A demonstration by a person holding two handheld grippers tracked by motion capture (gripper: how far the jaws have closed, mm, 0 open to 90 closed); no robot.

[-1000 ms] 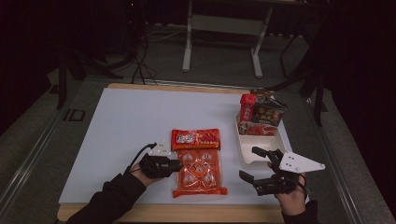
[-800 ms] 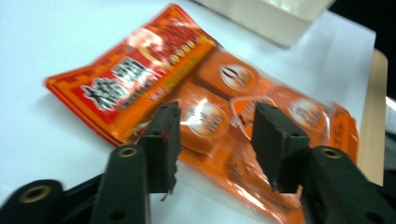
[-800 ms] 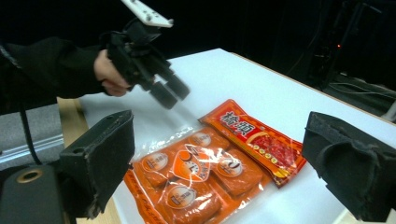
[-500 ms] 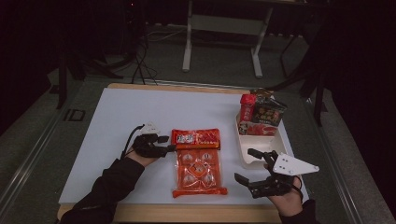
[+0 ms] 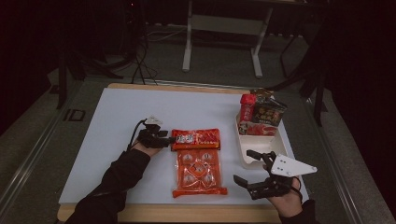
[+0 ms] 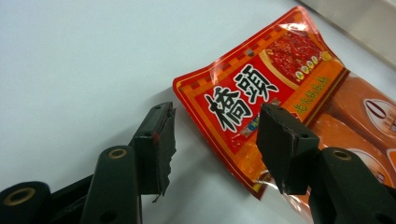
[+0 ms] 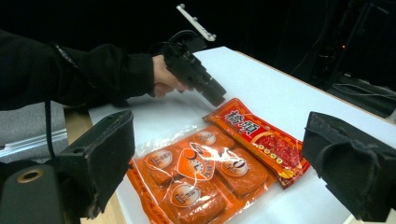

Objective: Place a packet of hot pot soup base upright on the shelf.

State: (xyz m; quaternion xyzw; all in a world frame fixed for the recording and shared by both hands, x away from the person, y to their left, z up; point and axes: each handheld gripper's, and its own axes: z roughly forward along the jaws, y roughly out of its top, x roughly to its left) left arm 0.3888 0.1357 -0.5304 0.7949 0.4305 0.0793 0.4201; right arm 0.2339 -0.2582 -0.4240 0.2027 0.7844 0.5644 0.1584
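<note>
Jaws of the left gripper are standing about half spread, having just been opening, and nothing is being pinched; in the left gripper view the near corner of the red sauce packet is lying on the table between them, its edge reaching under the right-hand jaw, while the other jaw is hanging over bare white table just beside the packet's edge. Whether a pad is touching the film is not something the pictures are settling. In the high view this left gripper is sitting at the packet's left end, with the orange pack of round pieces lying just below the packet and touching it. Jaws of the right gripper are gaping wide and gripping nothing, hovering near the table's front edge, to the right of the orange pack and just below the white tray, which is carrying more packets at its far end
</note>
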